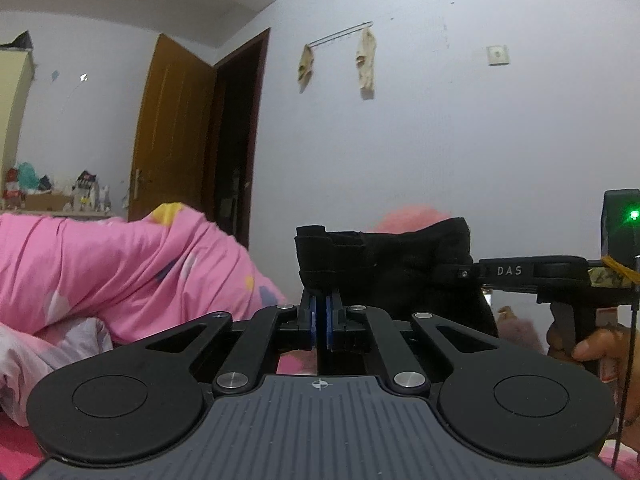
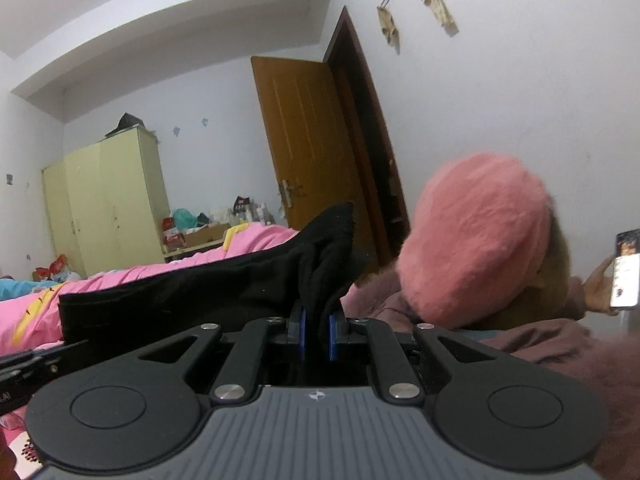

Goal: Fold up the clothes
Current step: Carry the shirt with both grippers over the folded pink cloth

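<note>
At the lower centre of the left wrist view, the left gripper (image 1: 320,300) has its blue-padded jaws clenched on one corner of a black garment (image 1: 392,264), which stretches across to the right of the frame, where the right gripper (image 1: 460,272) comes in sideways and pinches the other end. In the right wrist view the right gripper (image 2: 316,312) grips a bunched fold of the same black garment (image 2: 200,292), the cloth running left and held up above a pink duvet (image 2: 120,280). A person in a fuzzy pink hat (image 2: 476,236) sits at the right of that frame, holding a phone (image 2: 626,268).
</note>
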`<move>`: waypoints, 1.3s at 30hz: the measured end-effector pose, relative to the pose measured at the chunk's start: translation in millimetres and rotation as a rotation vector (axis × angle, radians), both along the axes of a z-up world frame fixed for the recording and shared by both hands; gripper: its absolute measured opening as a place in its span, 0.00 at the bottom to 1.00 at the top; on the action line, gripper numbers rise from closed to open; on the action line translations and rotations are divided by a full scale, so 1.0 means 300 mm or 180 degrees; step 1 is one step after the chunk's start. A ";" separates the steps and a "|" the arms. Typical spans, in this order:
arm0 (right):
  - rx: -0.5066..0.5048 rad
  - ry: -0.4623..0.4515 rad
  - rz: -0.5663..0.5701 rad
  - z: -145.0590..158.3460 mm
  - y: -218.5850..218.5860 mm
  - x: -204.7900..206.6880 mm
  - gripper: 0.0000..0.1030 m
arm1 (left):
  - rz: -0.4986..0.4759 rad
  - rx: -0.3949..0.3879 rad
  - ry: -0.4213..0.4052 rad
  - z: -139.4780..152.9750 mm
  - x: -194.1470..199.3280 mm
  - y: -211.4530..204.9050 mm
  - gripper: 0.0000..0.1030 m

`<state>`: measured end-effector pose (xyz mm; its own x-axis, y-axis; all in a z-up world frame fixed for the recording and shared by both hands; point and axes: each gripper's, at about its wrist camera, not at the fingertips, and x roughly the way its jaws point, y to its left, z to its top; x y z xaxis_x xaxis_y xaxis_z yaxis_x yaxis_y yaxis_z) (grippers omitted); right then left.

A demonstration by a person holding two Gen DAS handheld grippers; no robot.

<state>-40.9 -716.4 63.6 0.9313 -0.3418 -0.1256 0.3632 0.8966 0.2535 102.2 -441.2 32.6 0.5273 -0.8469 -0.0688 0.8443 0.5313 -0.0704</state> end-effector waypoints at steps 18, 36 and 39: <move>0.0193 0.1412 0.0139 -0.253 -0.095 0.556 0.10 | 0.0323 0.0198 0.1414 -0.331 0.419 -0.069 0.01; 0.0460 0.1565 0.0054 -0.248 -0.161 0.653 0.13 | 0.0378 0.0134 0.2148 -0.419 0.574 -0.040 0.11; 0.0580 0.1297 -0.0079 -0.192 -0.193 0.601 0.20 | 0.0506 -0.0068 0.2204 -0.398 0.589 -0.005 0.15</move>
